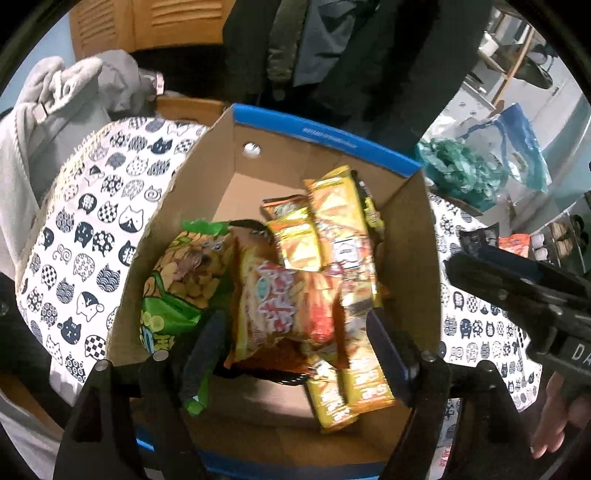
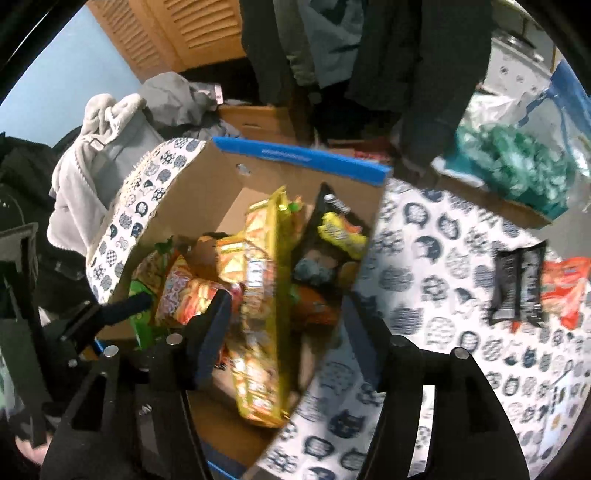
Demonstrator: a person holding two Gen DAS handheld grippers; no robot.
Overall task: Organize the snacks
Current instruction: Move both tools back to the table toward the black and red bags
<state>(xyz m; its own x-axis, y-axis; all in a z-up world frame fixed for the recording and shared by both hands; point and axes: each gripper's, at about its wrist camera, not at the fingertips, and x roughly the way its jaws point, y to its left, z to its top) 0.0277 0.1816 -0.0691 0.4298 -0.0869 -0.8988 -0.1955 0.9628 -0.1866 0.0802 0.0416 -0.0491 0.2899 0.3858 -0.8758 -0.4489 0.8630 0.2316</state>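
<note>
A cardboard box (image 1: 255, 177) with blue-taped rims sits on a table with a cat-print cloth (image 1: 92, 236). It holds several snack bags: a green bag (image 1: 177, 291), an orange-red bag (image 1: 291, 306) and yellow packs (image 1: 332, 221). My left gripper (image 1: 295, 347) is open just above the orange-red bag, with nothing between its fingers. My right gripper (image 2: 288, 332) is open over the box's right side (image 2: 229, 192), above a long yellow pack (image 2: 258, 321). A black bag (image 2: 336, 229) leans inside the box. On the cloth to the right lie black packs (image 2: 517, 288) and an orange-red bag (image 2: 565, 288).
A grey blanket (image 1: 62, 107) is heaped behind the table on the left. Dark coats (image 1: 332, 48) hang behind the box. A teal plastic bag (image 2: 517, 170) and a blue bag (image 1: 517, 144) sit at the far right. A wooden louvred cabinet (image 2: 177, 33) stands at the back.
</note>
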